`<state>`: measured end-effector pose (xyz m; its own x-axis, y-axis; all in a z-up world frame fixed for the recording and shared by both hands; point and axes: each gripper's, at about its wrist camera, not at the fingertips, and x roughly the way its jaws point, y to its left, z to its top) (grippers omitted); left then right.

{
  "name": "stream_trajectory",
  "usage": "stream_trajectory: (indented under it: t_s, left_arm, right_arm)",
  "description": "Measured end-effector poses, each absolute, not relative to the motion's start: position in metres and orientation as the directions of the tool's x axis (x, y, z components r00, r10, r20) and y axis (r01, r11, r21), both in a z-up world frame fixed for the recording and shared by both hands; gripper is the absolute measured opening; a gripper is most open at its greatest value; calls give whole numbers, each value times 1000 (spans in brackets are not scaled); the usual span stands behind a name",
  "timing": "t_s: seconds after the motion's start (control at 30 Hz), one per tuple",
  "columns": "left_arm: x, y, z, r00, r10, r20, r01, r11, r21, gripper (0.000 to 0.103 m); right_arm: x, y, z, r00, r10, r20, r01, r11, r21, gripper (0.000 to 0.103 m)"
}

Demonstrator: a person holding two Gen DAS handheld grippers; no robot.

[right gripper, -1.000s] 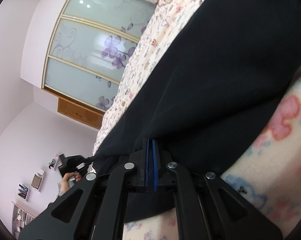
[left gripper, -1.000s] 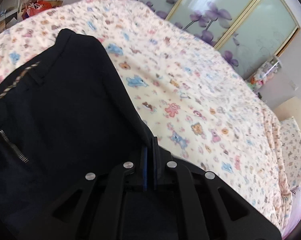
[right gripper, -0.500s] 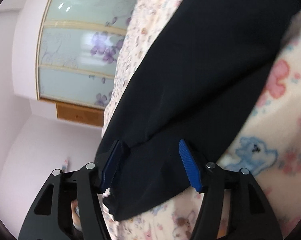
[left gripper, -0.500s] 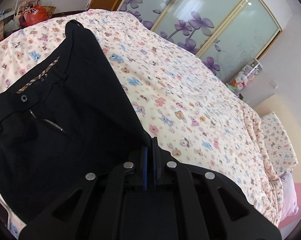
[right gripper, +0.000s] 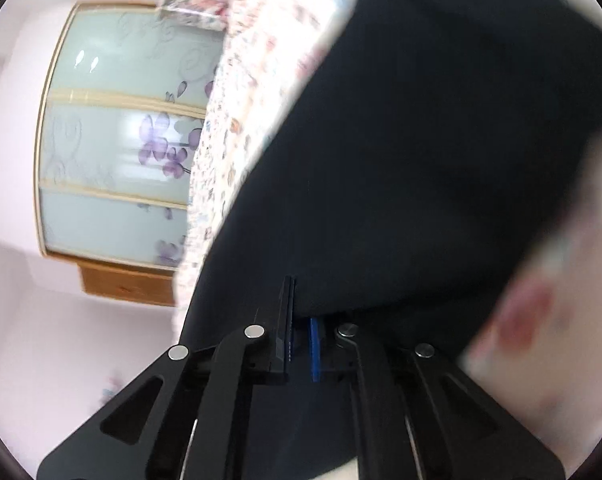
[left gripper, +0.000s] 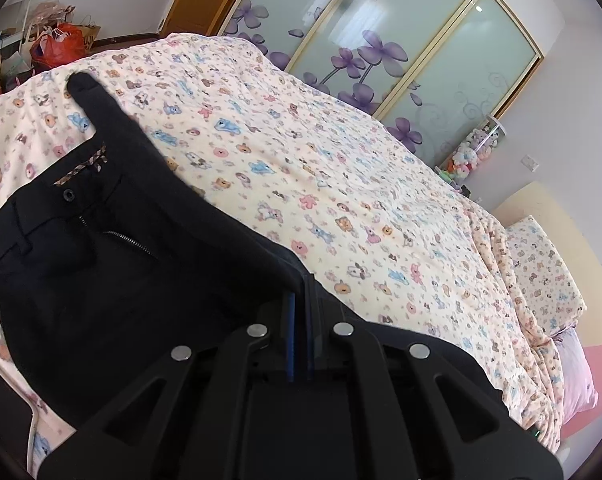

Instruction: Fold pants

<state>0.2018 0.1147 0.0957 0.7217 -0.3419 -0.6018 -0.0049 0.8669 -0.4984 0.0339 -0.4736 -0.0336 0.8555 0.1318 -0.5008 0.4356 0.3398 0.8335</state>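
Wide bed (left gripper: 341, 184) under a cream quilt printed with small pink, blue and brown bears; it fills most of the left wrist view and runs off toward a matching pillow at the far right.

Behind the bed: sliding wardrobe doors of frosted glass with purple flowers and gold frames (left gripper: 401, 44), also seen sideways in the right wrist view (right gripper: 113, 160).

Black trousers with an open metal zip and a checked lining strip at the waistband (left gripper: 101, 248) lie on the quilt at the left of the left wrist view. Waistband faces away from the camera, button and zip up; one waist corner is drawn out to a point toward the far edge of the bed. Long axis runs from that far corner back toward the gripper. In the right wrist view the same dark cloth (right gripper: 421, 140) crosses the frame diagonally, lower left to upper right; this frame is blurred, so fabric detail is unreadable.

Left gripper (left gripper: 299, 320): blue pads pressed together, clamped on the trouser edge.

Right gripper (right gripper: 303, 340): blue pads close, a narrow gap showing, black fabric draped over the tips; probably pinching it, but I cannot tell.
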Motion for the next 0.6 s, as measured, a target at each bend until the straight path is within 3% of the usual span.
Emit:
stream_trajectory:
  t_s: [0.07,0.17,0.23,0.27,0.33,0.4,0.47,0.6]
  left_arm:
    - [195,116,93,723,-346,-597,-1,865,-502,3]
    - [178,115,88,736,-346,-582,6,863,-506,4]
    - [157,117,79,750,-339,-568,7,863,-505,4]
    - [145,118,70,754,-342,-560,13,861,-509,5]
    - [127,121,48,740,-365,-564,14,848,-530,6]
    - [112,123,16,703,-382,-599,-23,831,-556,6]
    - [106,126,-7,676,-394,-622,-52,817,-574,6]
    - [94,136,-20,681,-372,-631,-59,831,-553,6]
  right_arm:
    - [47,-482,-8,854,95,-511,428,429,795,5]
    - [44,-485,51,941,89,-327,209,608,766,5]
    - [26,-480,76,959,63,-276,139,745,652,5]
    - [20,-481,74,953,53,-298,153,767,623,5]
    - [17,-492,31,879,68,-472,280,728,626,5]
    - [13,-494,-7,818,83,-570,366,689,625,5]
    - [2,-494,-36,788,99,-607,402,664,631,5]
    - [-8,-493,-38,805,126,-580,394,617,681,8]
